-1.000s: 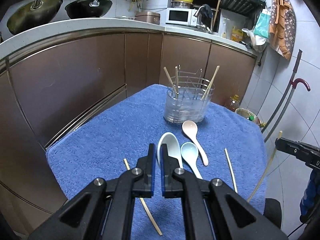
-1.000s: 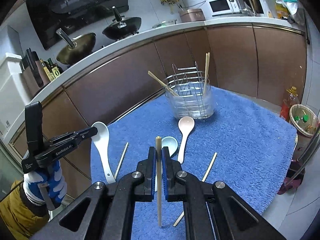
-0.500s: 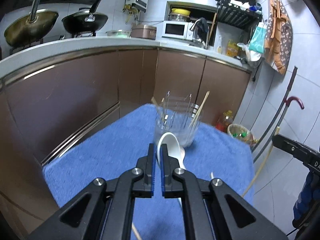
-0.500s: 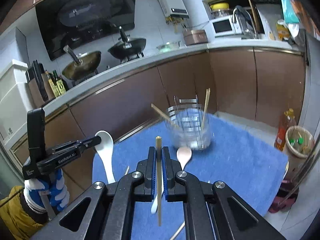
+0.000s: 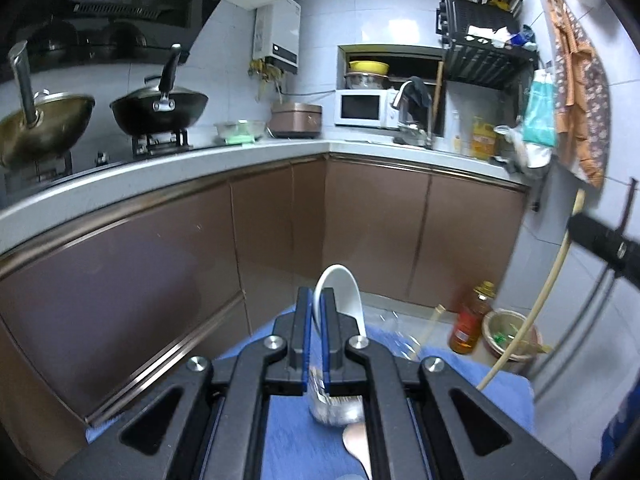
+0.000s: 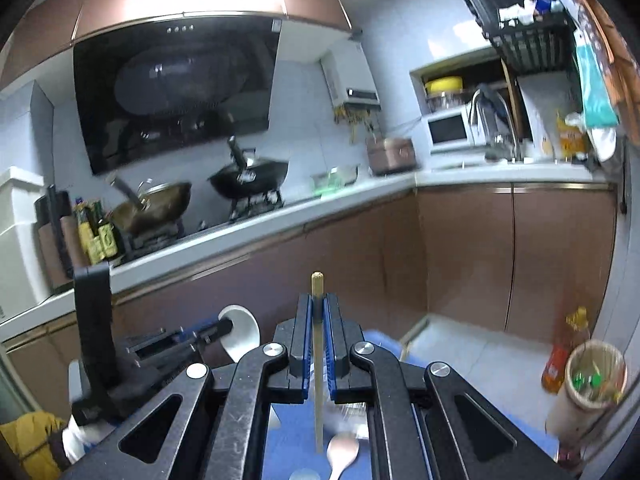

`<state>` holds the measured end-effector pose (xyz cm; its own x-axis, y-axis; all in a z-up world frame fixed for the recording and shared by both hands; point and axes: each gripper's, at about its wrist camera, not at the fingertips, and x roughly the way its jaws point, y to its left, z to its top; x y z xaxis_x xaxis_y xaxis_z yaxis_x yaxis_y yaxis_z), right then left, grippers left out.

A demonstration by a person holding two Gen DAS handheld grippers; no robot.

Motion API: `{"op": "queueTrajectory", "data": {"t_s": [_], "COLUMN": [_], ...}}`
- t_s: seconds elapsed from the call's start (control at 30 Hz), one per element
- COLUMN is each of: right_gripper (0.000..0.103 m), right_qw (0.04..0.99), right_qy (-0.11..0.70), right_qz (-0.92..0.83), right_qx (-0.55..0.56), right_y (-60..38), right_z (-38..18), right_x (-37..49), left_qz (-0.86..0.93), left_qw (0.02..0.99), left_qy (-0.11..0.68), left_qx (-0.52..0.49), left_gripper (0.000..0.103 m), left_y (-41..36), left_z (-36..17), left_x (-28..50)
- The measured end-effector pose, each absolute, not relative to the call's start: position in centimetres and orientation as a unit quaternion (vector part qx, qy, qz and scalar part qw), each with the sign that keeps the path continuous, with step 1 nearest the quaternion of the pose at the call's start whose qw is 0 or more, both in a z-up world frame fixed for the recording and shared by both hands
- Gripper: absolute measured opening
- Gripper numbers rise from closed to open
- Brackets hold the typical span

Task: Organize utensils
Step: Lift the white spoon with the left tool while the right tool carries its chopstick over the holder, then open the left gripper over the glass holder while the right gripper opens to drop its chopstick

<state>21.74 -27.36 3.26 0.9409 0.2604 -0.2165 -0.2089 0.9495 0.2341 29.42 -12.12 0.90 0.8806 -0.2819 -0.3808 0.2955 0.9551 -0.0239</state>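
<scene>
White spoon (image 5: 340, 300) and chopstick (image 6: 318, 360) now lifted high above blue towel (image 5: 500, 384)

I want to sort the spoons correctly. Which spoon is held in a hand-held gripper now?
The white spoon, clamped in the left hand-held gripper with its bowl upward. The beige spoon lies loose on the blue towel.

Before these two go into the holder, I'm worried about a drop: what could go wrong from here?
The left gripper pinches the white spoon only at its thin edge, so the spoon may twist or slip out. The right gripper clamps the chopstick upright, its long lower end hanging free; that end could catch the pink spoon lying on the blue towel.
</scene>
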Motion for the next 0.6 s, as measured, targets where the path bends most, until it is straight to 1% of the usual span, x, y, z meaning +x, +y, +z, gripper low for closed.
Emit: {"op": "queueTrajectory", "data": {"t_s": [0.17,0.23,0.5,0.6], "right_gripper": [0.006,0.006,0.006,0.007], "right_qw": [0.983,0.985,0.982,0.979], "right_qy": [0.112,0.115,0.154,0.174], "right_qz": [0.1,0.086,0.066,0.062], "right_qx": [0.102,0.091,0.083,0.081], "right_y": [-28.0,-27.9,-27.9,-28.0], "right_z": [2.0,0.7,-5.0,-6.9], "right_x": [26.4,28.4,32.3,32.3], "left_qz": [-0.104,-0.091,-0.051,-0.064], "left_qw": [0.979,0.981,0.985,0.982], "left_qy": [0.172,0.166,0.161,0.176], "left_qx": [0.037,0.04,0.045,0.037], "left_gripper": [0.003,0.003,0.004,0.008], "left_y": [-14.5,-15.3,-17.5,-17.6], "left_z": [-1.0,-1.9,-7.2,-8.9], "left_x": [33.1,34.2,36.9,37.1]}}
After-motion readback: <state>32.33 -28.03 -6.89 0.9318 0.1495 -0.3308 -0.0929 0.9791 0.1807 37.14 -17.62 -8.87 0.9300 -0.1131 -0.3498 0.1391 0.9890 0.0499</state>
